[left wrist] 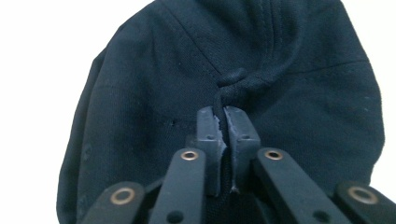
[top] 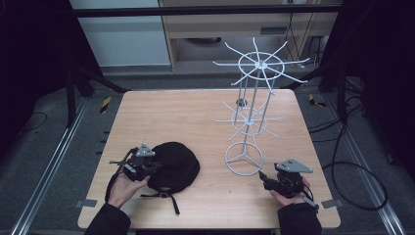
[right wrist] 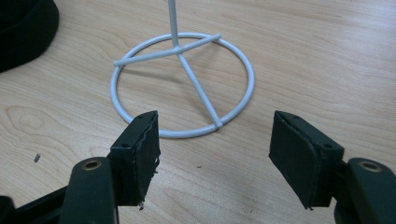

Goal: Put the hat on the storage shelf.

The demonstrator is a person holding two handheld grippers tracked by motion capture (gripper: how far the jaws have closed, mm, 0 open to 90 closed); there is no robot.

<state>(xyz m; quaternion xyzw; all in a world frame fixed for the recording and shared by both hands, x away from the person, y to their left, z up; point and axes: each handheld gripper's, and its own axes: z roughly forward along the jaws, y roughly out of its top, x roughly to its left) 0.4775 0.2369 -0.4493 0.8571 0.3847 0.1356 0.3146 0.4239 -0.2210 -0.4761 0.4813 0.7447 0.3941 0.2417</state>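
a fold of the black fabric cap (left wrist: 261,93) is pinched by the left gripper (left wrist: 228,122) jaws; right gripper (right wrist: 215,140) jaws are held open, white wire stand (right wrist: 182,84) at 12 o'clock.

Item: black cap (top: 173,166), soft cloth.
I log it crumpled on the worktop's (top: 195,117) near-left part, strap trailing toward me.

Your wooden counter (top: 161,112) carries two things. The black cap (top: 173,166) lies right at your left jaws, its fabric pinched between them. The white wire rack (top: 247,122) stands just ahead of your right jaws, its ring base (right wrist: 182,84) flat on the wood.
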